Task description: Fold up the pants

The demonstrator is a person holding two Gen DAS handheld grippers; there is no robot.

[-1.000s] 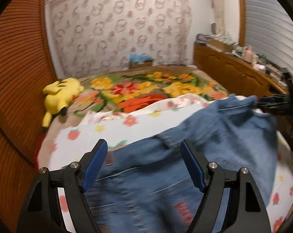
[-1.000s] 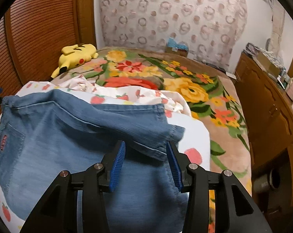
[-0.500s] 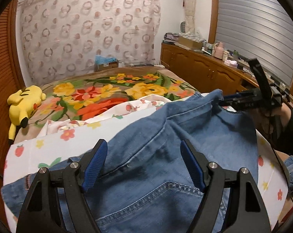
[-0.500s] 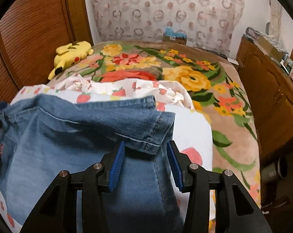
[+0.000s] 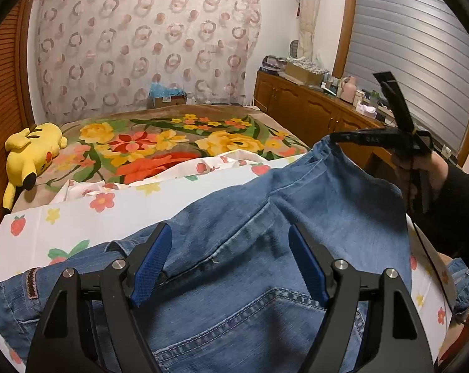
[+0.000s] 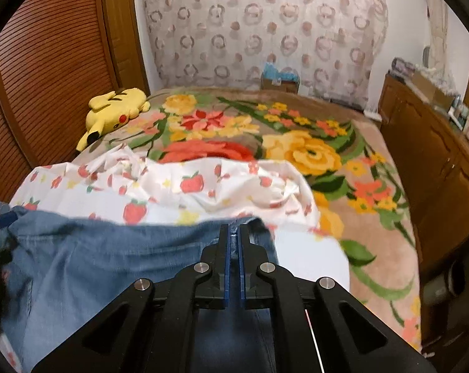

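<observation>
The left gripper (image 5: 229,256) stands with its blue pads wide apart and holds nothing. The jeans (image 5: 312,211) lie directly beneath and ahead of it, spread over a white sheet (image 5: 135,208) printed with strawberries and flowers. A back pocket (image 5: 250,320) shows between the two fingers, close to the camera, and a seam runs forward from the gap toward the far right.

The right gripper (image 6: 233,242) has its pads pressed together on the upper edge of the jeans (image 6: 110,248), with a thin fold of denim visible between them. From this tool the denim extends to the left and downward; the white sheet (image 6: 203,192) lies just beyond the pinched edge.

The left wrist view shows the right gripper (image 5: 337,138) from the side, ahead and to the right, gripping a raised corner of the jeans so that the cloth slopes up toward it. The hand (image 5: 421,168) holding that tool, in a dark sleeve, appears only in this view. It also shows a wooden cabinet (image 5: 312,108) with clutter on top and a slatted shutter (image 5: 415,62) behind it.

The right wrist view shows the far left corner of the jeans bunched at the picture's left edge; what holds it there cannot be determined. Both views show the floral blanket (image 6: 265,133), the yellow plush toy (image 6: 116,105) at its left side, and the patterned curtain (image 6: 265,25) beyond.
</observation>
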